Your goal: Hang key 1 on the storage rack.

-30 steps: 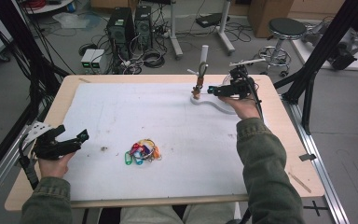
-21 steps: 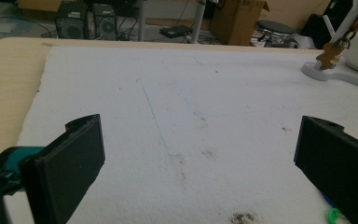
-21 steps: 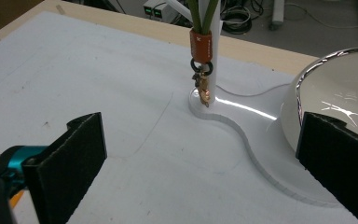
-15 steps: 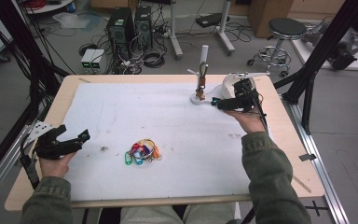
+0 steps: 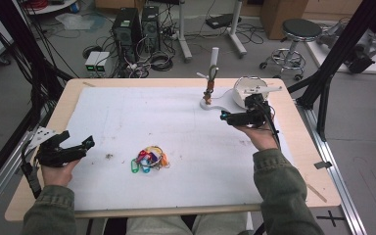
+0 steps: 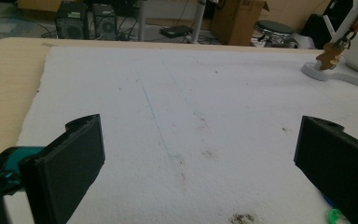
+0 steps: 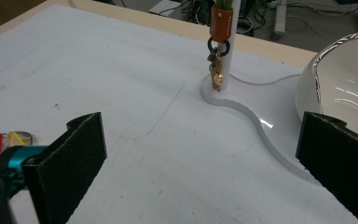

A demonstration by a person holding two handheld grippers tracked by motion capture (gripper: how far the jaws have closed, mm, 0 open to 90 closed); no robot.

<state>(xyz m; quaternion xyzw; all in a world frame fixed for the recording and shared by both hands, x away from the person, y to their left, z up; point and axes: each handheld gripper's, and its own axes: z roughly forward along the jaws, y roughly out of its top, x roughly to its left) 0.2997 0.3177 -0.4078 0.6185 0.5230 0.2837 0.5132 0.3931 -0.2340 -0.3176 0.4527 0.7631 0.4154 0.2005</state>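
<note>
Left gripper [image 5: 73, 147] and right gripper [image 5: 235, 117] both held low, jaws spread wide, gripping nothing.

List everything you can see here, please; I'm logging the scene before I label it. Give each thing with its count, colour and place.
Table: one, light wood, under everything.
Mat: one, white, covering most of the tabletop.
Key rings: one bunch, mixed colours, near middle of the mat.
Stand: one, white flat base with upright post, far right of the mat.
Key tag: one, orange-brown with brass key, hanging on the stand's post.
Bowl: one, white, on the stand's base.
Computer towers: two, black, on the floor beyond the table.
Stool: one, black seat, floor at far right.
Left gripper: one, black, near left, fingers open.
Right gripper: one, black, beside the stand, fingers open.
</note>
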